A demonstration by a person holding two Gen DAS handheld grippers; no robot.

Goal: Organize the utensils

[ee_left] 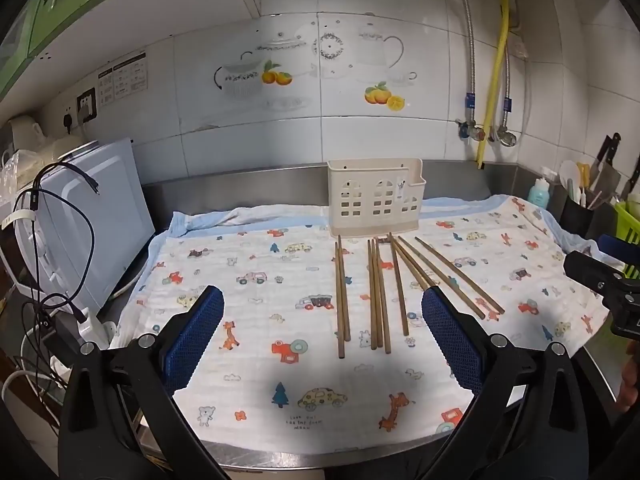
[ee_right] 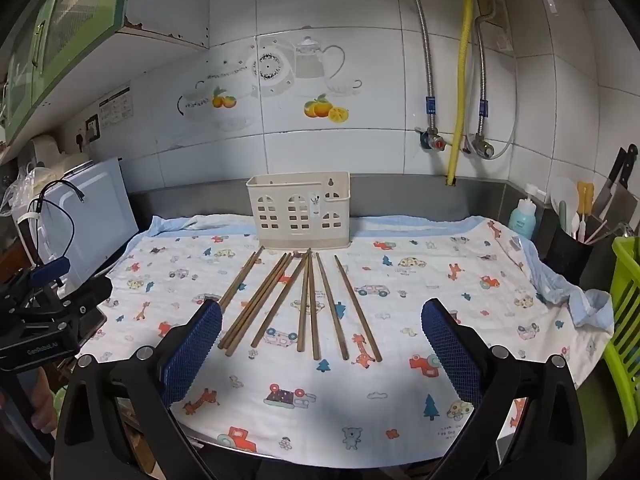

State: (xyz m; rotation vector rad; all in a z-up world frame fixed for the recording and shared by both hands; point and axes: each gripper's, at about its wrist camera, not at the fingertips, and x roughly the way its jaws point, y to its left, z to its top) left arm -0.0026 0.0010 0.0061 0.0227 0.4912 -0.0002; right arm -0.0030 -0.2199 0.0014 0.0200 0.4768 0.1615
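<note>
Several brown wooden chopsticks (ee_left: 378, 296) lie side by side on a patterned cloth (ee_left: 260, 320), pointing toward a cream plastic utensil holder (ee_left: 374, 198) that stands upright at the back. In the right wrist view the chopsticks (ee_right: 308, 304) fan out in front of the holder (ee_right: 300, 210). My left gripper (ee_left: 322, 336) is open and empty, held above the cloth just short of the chopsticks' near ends. My right gripper (ee_right: 322, 340) is open and empty, also above their near ends. The right gripper's body shows at the left view's right edge (ee_left: 600, 280).
A white appliance with cables (ee_left: 92, 232) stands at the left. A black cup of kitchen tools (ee_right: 568, 252), a blue bottle (ee_right: 522, 218), knives and a green basket (ee_right: 624, 320) crowd the right. The tiled wall with pipes (ee_right: 460, 80) is behind.
</note>
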